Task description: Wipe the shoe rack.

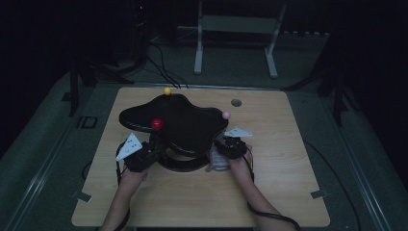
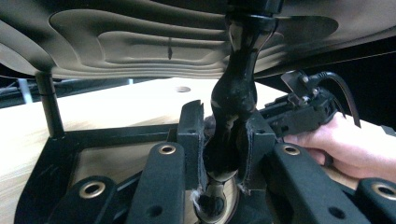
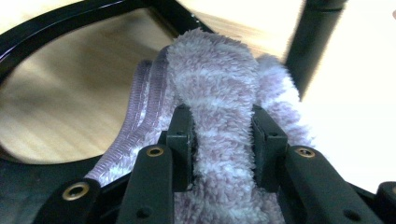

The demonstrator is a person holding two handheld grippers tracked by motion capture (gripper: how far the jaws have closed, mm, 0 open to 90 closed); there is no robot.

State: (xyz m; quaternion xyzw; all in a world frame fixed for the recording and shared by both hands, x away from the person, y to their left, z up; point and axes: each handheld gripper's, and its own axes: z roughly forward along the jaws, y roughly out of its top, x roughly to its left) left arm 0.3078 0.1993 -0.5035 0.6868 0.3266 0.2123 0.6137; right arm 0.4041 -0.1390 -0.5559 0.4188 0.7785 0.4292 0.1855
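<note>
Right tool (image 3: pixel 223 140) clenched on fluffy cloth (image 3: pixel 219 93); left tool (image 2: pixel 224 140) grips stand's post (image 2: pixel 233 93) (steadying). Wiping step; next, cloth onto frame (image 3: pixel 56 28).

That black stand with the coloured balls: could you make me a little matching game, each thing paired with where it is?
Things:
1. yellow ball
2. red ball
3. fluffy cloth
4. black post

Places:
A. between the left gripper's jaws
B. at the stand's far edge
C. between the right gripper's jaws
D. on the stand's left lobe

Pairs: 1-B, 2-D, 3-C, 4-A
</note>
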